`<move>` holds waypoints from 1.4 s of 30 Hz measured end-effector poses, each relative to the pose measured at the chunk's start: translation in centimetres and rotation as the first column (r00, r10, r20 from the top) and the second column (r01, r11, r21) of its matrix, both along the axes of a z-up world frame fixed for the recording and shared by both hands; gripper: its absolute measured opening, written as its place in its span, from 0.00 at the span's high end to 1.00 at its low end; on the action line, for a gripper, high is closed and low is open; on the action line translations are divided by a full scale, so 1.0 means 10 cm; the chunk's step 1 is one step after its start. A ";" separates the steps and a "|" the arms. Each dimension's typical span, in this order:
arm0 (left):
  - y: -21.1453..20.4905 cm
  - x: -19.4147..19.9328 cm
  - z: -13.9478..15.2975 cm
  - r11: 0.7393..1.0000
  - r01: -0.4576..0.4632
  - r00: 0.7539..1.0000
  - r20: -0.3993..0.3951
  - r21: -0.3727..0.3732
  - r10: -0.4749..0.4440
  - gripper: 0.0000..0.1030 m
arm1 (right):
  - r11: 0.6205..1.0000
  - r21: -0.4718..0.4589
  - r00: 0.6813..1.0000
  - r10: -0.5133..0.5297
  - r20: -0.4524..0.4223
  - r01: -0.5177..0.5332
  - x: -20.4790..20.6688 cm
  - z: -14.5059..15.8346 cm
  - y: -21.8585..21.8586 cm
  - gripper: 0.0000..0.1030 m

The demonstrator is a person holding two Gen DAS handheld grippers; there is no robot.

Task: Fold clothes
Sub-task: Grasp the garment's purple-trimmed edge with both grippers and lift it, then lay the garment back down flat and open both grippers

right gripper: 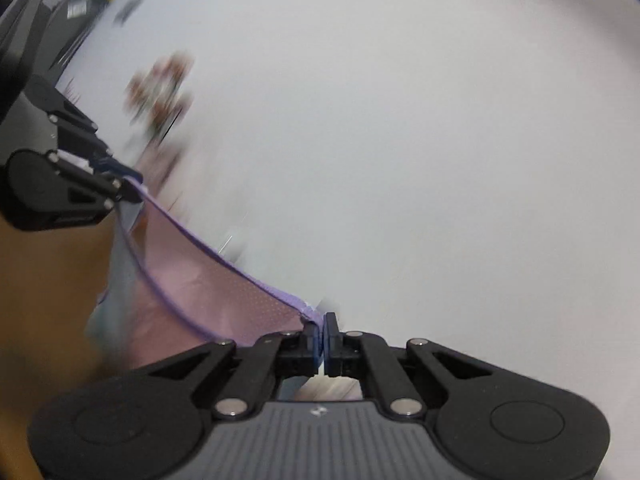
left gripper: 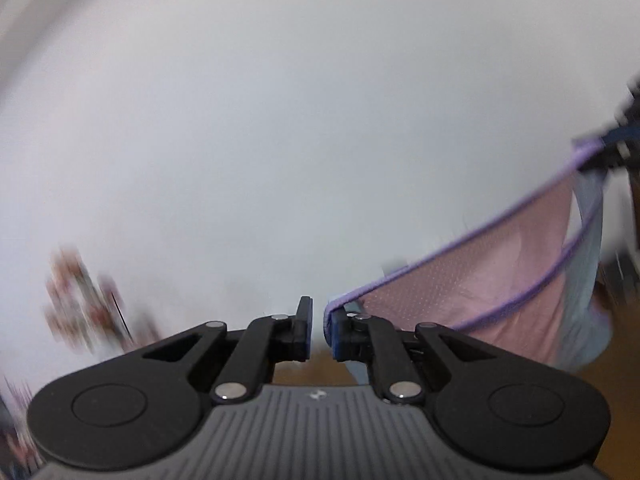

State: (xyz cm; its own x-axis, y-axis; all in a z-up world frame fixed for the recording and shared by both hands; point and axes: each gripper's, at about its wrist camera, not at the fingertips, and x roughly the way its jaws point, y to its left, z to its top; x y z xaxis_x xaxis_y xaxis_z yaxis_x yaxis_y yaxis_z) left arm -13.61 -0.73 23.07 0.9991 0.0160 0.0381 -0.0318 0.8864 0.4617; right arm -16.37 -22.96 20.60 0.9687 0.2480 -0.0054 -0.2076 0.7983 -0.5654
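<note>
Hand-held grippers (left gripper: 320,330) (right gripper: 322,340) pinching pink garment (left gripper: 460,280) — lilac-trimmed, hanging between

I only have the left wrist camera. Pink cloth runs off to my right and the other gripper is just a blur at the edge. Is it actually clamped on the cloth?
Observer: Yes. In the right wrist view, the right gripper has its jaws closed on the purple hem at a corner of the pink garment.
Operator: My own jaws seem to show a gap. From that side, do I look like I'm holding it?
Observer: From there, the hem runs straight out of the fingertips of the left gripper. The garment hangs in a sag between the two grippers, so it appears gripped.
</note>
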 end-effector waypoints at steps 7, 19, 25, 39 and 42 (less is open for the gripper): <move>0.13 -0.38 1.37 0.997 0.069 0.981 0.182 -0.019 -0.064 0.70 | 1.000 -0.003 0.934 -0.018 0.356 0.020 -0.63 1.54 0.00 0.99; 0.07 1.07 1.04 0.997 -0.059 0.998 0.024 0.040 0.058 0.72 | 0.999 -0.010 0.990 -0.044 0.134 0.046 0.82 1.19 0.28 0.99; 0.15 1.50 1.05 0.985 -0.172 0.968 0.182 -0.003 0.170 0.71 | 0.996 0.077 0.985 -0.050 0.167 0.038 1.56 1.07 0.51 0.99; 0.10 0.12 -0.89 0.991 0.073 0.956 -0.274 -0.111 -0.101 0.57 | 0.997 0.010 0.982 0.076 -0.175 -0.075 1.02 -0.37 0.06 0.98; 0.02 -0.07 -1.68 0.944 0.107 0.768 -0.577 -0.312 -0.278 0.53 | 0.998 0.053 0.852 0.053 -0.520 -0.030 1.04 -1.16 -0.19 0.85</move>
State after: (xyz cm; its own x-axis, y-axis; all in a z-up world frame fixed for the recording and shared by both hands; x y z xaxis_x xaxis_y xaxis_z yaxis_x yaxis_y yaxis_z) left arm -14.33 -0.53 6.22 0.7934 -0.2559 -0.5523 0.3619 0.9279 0.0899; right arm -5.96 -24.86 9.02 0.8155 0.2991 -0.4955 -0.4958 0.8027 -0.3315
